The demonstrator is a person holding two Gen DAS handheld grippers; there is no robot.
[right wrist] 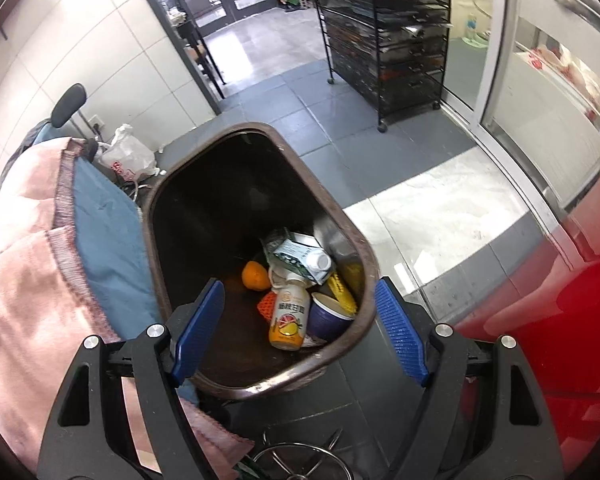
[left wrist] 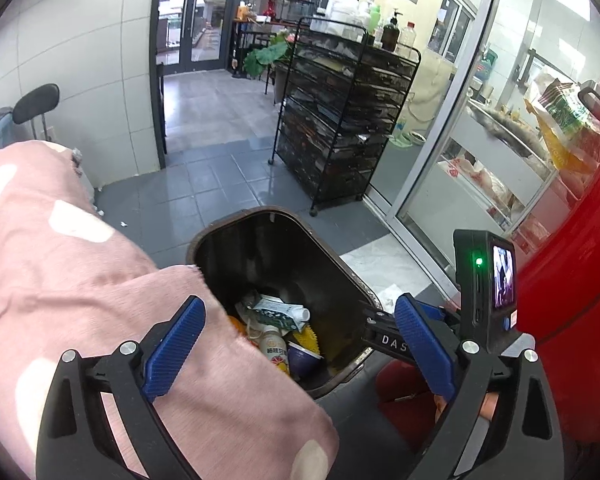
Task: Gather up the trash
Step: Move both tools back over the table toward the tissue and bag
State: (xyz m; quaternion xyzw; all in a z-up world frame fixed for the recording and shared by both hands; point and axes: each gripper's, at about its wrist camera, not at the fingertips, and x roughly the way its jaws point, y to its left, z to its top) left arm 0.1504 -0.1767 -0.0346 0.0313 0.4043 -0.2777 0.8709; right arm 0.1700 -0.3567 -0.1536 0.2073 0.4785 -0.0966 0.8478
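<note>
**A:** What are my tools doing?

**B:** I have the left tool spread wide with nothing between its blue pads. The right tool is spread too, also empty. Both hang above the open mouth of the trash bin.

**A:** And the trash?

**B:** It lies at the bottom of the bin. From the right wrist I see a yellow drink bottle lying beside a dark blue cup, a white carton above them, an orange to the left, and something yellow and ribbed against the wall of the bin.

**A:** What's around the bin?

**B:** A pink blanket with pale spots drapes over the bin's left edge. A red object stands on the right. Beyond, grey floor tiles, a black wire rack and a glass door. A white plastic bag sits on the floor behind the bin.
</note>
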